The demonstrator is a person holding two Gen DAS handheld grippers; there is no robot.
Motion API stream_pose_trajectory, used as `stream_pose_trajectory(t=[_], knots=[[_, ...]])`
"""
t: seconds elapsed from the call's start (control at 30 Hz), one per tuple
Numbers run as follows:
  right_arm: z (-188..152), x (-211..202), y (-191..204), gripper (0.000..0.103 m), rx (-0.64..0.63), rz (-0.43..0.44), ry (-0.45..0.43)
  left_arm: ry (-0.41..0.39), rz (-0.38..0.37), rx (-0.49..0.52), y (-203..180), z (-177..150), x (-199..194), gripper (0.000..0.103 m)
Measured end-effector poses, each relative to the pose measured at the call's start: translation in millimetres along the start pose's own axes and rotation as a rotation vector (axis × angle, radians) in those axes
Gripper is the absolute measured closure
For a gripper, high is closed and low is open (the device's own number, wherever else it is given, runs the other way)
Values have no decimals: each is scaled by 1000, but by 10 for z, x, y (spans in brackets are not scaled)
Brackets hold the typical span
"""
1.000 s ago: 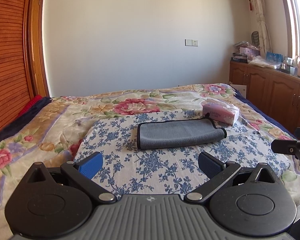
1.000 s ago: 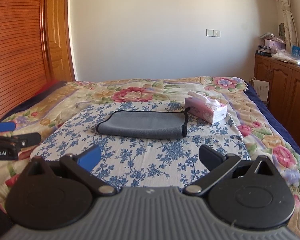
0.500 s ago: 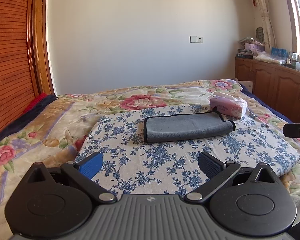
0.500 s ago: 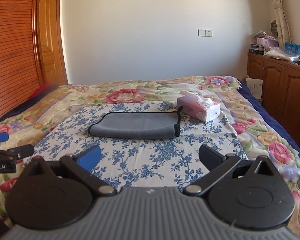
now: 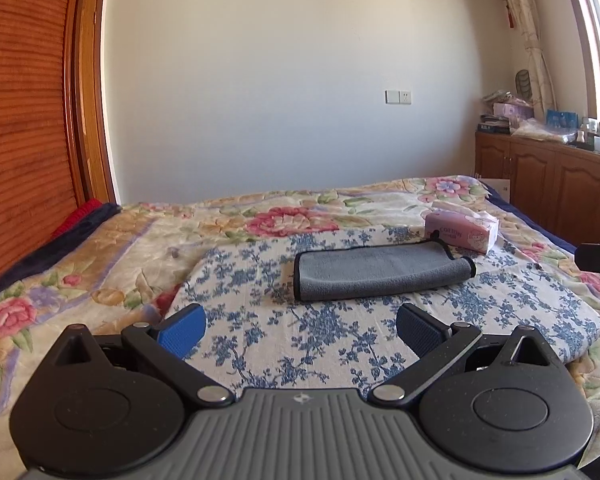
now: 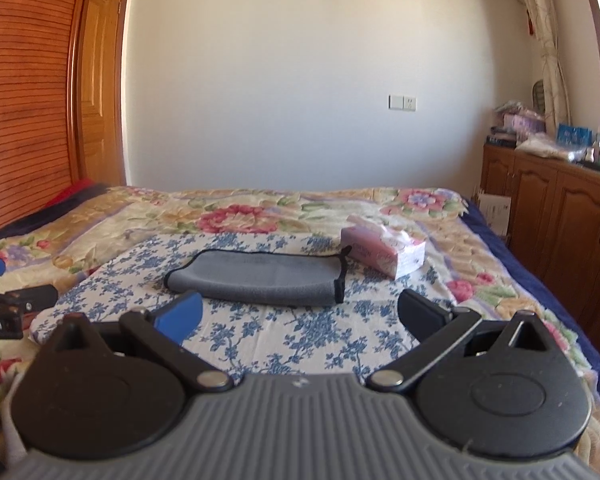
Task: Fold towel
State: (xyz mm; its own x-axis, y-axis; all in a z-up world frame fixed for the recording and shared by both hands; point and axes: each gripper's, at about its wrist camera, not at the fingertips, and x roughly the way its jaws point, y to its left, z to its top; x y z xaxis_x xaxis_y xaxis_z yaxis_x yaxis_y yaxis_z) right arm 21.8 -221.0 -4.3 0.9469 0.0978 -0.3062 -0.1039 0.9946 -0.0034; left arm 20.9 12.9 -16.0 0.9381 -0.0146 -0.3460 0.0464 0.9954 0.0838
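A bedroom with a plain pale wall [image 5: 292, 92] fills both views, with a slatted wooden wardrobe [image 5: 20, 128] on the left and a row of low wooden cabinets [image 6: 560, 216] under a window on the right, their top crowded with small items too small to make out. The bed [image 5: 100, 248] is covered by a quilt with large pink flowers, and on top of that lies a white cloth with a blue flower print [image 5: 340, 332], which serves as the working surface. The grey towel [image 5: 380, 270], edged in black, lies folded into a long narrow band near the middle of that cloth; its long axis runs left to right across both views, with the rounded fold toward the cameras and a small black hanging loop at its right end. A pink tissue box [image 5: 462, 232] sits just beyond that right end, near but apart from the towel as far as can be seen. The left gripper [image 5: 300, 326] hangs above the near part of the cloth, jaws spread wide and holding nothing, the towel ahead of it and slightly to the right. The right gripper [image 6: 300, 314] is likewise spread wide and empty, the towel straight ahead and slightly left, its near edge just past the blue fingertip [image 6: 180, 316].
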Motion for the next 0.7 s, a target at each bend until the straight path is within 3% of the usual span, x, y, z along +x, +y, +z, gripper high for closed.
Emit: stream_pose_trajectory(t=[0.3, 0.7], knots=[[2, -45, -16, 0, 5, -17, -33, -64, 8, -3, 15, 31, -110, 0], [5, -87, -67, 0, 27, -30, -54, -69, 7, -8, 31, 35, -120, 0]])
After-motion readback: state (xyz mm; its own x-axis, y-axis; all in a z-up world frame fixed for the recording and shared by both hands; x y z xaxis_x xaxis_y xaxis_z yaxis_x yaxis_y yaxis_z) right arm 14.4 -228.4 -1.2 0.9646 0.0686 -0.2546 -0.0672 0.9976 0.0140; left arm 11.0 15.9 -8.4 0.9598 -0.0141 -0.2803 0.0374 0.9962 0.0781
